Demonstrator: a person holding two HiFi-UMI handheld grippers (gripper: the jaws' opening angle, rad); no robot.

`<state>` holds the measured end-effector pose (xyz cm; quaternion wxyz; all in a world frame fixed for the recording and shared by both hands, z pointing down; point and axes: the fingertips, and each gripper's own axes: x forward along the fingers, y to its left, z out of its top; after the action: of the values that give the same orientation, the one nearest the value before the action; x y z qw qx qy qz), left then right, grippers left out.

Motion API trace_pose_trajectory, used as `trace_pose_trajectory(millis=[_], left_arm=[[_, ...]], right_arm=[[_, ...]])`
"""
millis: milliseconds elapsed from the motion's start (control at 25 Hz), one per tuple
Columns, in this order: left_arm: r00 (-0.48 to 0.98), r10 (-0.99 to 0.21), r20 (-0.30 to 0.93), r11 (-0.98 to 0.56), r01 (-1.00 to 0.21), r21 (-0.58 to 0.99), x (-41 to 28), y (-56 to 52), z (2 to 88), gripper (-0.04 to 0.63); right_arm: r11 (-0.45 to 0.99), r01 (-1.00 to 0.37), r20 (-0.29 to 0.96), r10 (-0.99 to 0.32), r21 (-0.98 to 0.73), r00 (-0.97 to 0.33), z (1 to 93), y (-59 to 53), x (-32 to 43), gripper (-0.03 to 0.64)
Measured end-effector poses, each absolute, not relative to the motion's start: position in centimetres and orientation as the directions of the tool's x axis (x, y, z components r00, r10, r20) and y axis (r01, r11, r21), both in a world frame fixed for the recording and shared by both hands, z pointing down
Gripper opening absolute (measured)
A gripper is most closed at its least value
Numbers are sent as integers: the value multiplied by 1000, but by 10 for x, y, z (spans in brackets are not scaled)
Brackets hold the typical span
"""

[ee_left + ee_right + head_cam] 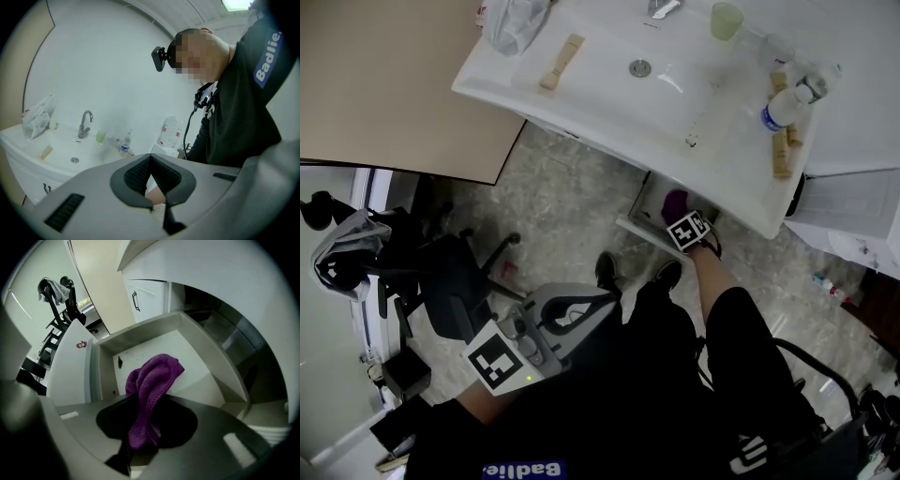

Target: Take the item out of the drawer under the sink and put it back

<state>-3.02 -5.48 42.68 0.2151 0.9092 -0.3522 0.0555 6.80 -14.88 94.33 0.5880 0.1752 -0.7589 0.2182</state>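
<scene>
While the left gripper (150, 161) hangs idle close to the person's body, its fingers (133, 178) pressed together on nothing, the work belongs to the right gripper (146, 418). That one points steeply down beneath the sink (609, 94), and its fingers pinch a purple cloth (157, 373). The right gripper view shows the fabric bunched between the pads and spilling forward out of them.

The cloth hangs over the open drawer (211, 359), which stands pulled out from the cabinet under the basin. Its loose end lies against the pale drawer floor in the picture, but whether it truly touches the floor or hangs just above it cannot be told. Nothing else of note shows in the drawer apart from a few dark specks.

Judged from how things lie, the cloth is in hand and right at the drawer, so this is either the very start of the lift-out or, more likely given how low the gripper sits, the return.

If it is the return, the next move calls for bringing the cloth down until it rests on the drawer floor, well inside the walls so no fold drapes over the rim. The fingers should then spread and draw straight up, so the knit does not snag on a pad and come back out.
</scene>
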Motion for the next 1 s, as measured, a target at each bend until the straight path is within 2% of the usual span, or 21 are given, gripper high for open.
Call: trace_pose_trajectory(millis=[120,360,600,1000], left_arm=[[735,-627,256,-647,-675,354,-38,-53,428,-5],[729,-643,235,-640,-680,357,-50,-47,425,-5],[741,-643,192,-661,-664,350,-53,-46,408,-5],[791,-600,123,-729,-603,325,-46,-39,380,-5]], right_arm=[[844,-518,972,16,-139,-235,948,-146,67,97],[845,-522,967,-21,-117,-253,932,-150,61,152],[816,-575,957,-123,-54,-264,889,-155,68,153],[753,-654,875,-265,-74,-405,786,-136,63,153]])
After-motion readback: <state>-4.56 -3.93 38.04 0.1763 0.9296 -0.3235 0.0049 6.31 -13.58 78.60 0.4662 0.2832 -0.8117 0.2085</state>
